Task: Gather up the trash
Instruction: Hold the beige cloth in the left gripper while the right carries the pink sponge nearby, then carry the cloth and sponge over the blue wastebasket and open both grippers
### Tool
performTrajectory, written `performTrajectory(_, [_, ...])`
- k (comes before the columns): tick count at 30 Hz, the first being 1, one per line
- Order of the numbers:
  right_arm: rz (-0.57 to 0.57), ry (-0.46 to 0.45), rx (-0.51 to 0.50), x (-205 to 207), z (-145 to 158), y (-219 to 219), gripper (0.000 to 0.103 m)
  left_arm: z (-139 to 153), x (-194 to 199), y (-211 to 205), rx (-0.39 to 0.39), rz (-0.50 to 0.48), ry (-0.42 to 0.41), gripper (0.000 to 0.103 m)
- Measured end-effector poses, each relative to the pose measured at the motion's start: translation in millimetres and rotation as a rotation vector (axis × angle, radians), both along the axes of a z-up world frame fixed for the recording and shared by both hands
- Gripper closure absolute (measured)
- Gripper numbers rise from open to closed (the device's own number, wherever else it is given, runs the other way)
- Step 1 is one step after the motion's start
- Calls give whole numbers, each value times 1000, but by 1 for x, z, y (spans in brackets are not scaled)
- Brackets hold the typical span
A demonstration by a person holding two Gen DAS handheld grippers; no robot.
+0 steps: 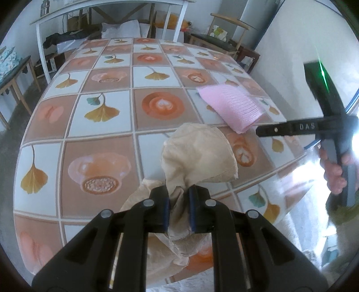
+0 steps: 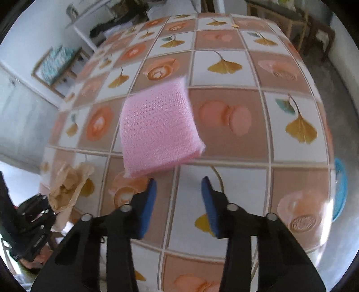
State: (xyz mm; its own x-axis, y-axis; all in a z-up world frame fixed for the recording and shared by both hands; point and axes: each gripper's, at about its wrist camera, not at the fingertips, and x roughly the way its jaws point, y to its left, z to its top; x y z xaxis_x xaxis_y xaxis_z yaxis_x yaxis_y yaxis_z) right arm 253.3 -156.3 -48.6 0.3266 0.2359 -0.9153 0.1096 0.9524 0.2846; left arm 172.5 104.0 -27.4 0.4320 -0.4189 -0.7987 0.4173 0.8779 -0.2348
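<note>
In the left wrist view, the left gripper (image 1: 178,209) is pinching a crumpled beige paper napkin (image 1: 197,155) above a table (image 1: 103,139) covered in a tile-print cloth; a pink sponge cloth (image 1: 233,107) is lying farther right. In the right wrist view, the right gripper (image 2: 178,204) is hanging with jaws apart and nothing between them, just short of the pink sponge cloth (image 2: 157,130).

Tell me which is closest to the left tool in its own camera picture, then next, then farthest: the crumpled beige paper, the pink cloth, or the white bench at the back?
1. Crumpled beige paper napkin: pinched in the left tool.
2. Folded pink knitted cloth: on the table, right of centre.
3. White wooden bench: beyond the table's far end.
</note>
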Motion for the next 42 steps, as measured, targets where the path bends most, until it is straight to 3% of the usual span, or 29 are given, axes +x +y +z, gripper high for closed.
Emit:
performTrajectory(3, [-41, -16, 70, -12, -5, -14, 79, 8, 3, -8, -7, -12, -1, 92])
performTrajectory(5, [-69, -31, 150, -19, -9, -27, 79, 14, 4, -13, -8, -19, -5, 92])
performTrajectory(8, [-58, -88, 144, -28, 1, -29, 78, 22, 6, -21, -9, -20, -17, 92])
performTrajectory(10, [-31, -115, 143, -29, 12, -24, 60, 26, 8, -23, -18, -15, -19, 92])
performTrajectory(11, [-15, -128, 133, -29, 18, -23, 39, 28, 9, -23, -22, -11, -19, 92])
performTrajectory(12, [-4, -147, 116, -25, 24, -21, 28, 30, 11, -23, -25, -4, -20, 92])
performTrajectory(17, [106, -216, 27, 18, 51, 6, 13, 35, 21, -11, -38, 35, -11, 92])
performTrajectory(20, [195, -195, -59, 46, 45, 23, 12, 38, 26, -2, -39, 56, -7, 92])
performTrajectory(25, [305, -59, -178, 74, 5, 45, 12, 41, 30, 6, -39, 71, -1, 92])
performTrajectory(29, [308, -57, -195, 71, -8, 45, 13, 40, 35, 4, -32, 72, 10, 92])
performTrajectory(32, [261, -79, -188, 64, -5, 39, 24, 42, 39, -3, -29, 59, 13, 92])
performTrajectory(38, [82, -156, -11, 31, 10, -11, 26, 55, 48, -49, 2, -34, 1, 92])
performTrajectory(42, [-98, -309, 131, -30, 41, -81, 26, 75, 45, -118, 6, -177, -29, 92])
